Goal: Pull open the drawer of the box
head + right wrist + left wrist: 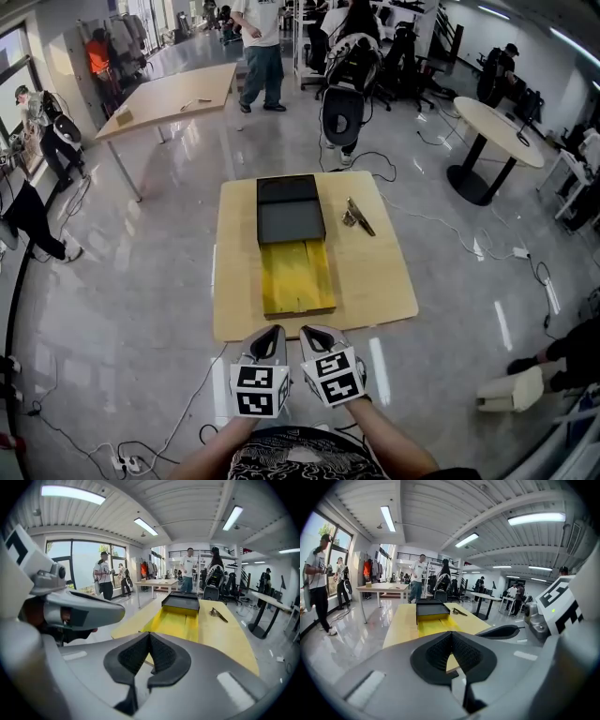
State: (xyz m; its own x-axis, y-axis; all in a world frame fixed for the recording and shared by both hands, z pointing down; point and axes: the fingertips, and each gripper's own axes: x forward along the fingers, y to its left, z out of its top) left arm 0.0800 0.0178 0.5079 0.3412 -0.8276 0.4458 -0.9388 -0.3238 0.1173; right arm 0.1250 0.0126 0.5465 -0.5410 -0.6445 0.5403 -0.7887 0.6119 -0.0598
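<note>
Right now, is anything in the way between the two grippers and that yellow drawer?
Nothing visible. Only bare table lies between the left gripper, the right gripper and the drawer; the metal tool sits off to the right.

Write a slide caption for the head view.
The black box on the table, yellow drawer pulled out; left gripper and right gripper shut, at the near edge.

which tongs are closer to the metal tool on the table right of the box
Right. The right tongs hover just off the table, short of the metal tool and slightly to its left; the left tongs hover beside them, farther left.
</note>
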